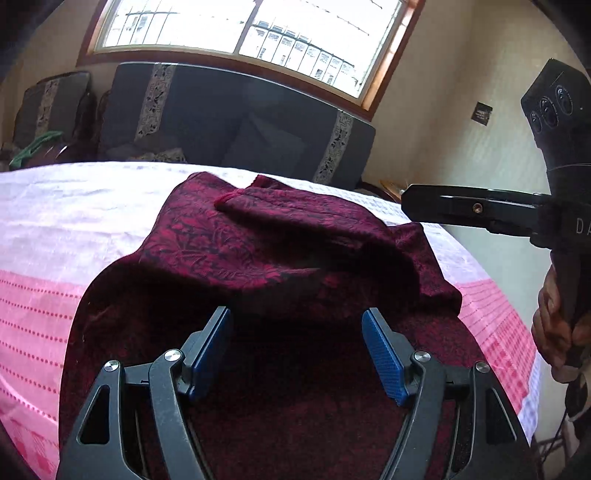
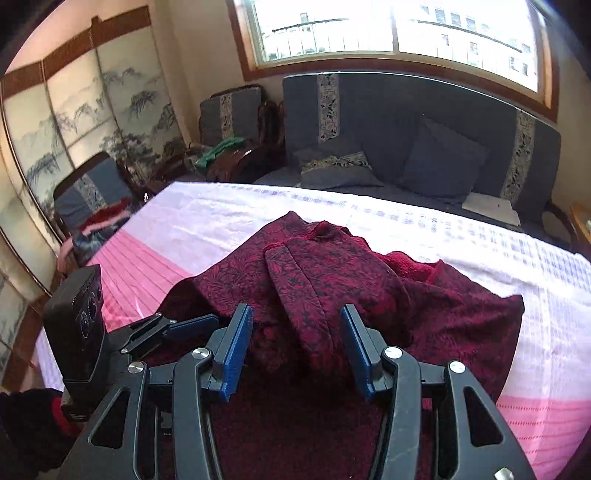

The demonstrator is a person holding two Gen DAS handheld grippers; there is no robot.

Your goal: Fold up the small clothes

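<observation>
- Both blue-padded fingers [image 1: 384,356] of the left gripper [image 1: 297,352] stand spread wide over the dark red patterned garment [image 1: 258,243], with nothing between them.
- Blue fingers [image 2: 236,352] of the right gripper [image 2: 297,350] are likewise spread apart, released, and hover above the near part of the garment; whether their tips touch the cloth cannot be told.
- From the left wrist view, the right gripper appears to the right of the garment as a black body held by a bare hand [image 1: 554,332], its front end reaching toward the garment's right edge.
- From the right wrist view, the left gripper sits at the garment's left edge, its blue pads close to the cloth.
- Crumpled and partly folded over itself, the garment has a long flap lying across its middle and a fuzzy red lining [image 2: 406,264] showing on its right side.
- Under the garment lies a white and pink cloth-covered surface [image 2: 207,221].
- Beyond the garment, past the far edge of that surface, stands a dark grey sofa [image 2: 388,110] with patterned strips and cushions [image 2: 443,162].
- Above the sofa is a bright window [image 2: 369,29].
- Left of the sofa stands a painted folding screen [image 2: 92,110].
</observation>
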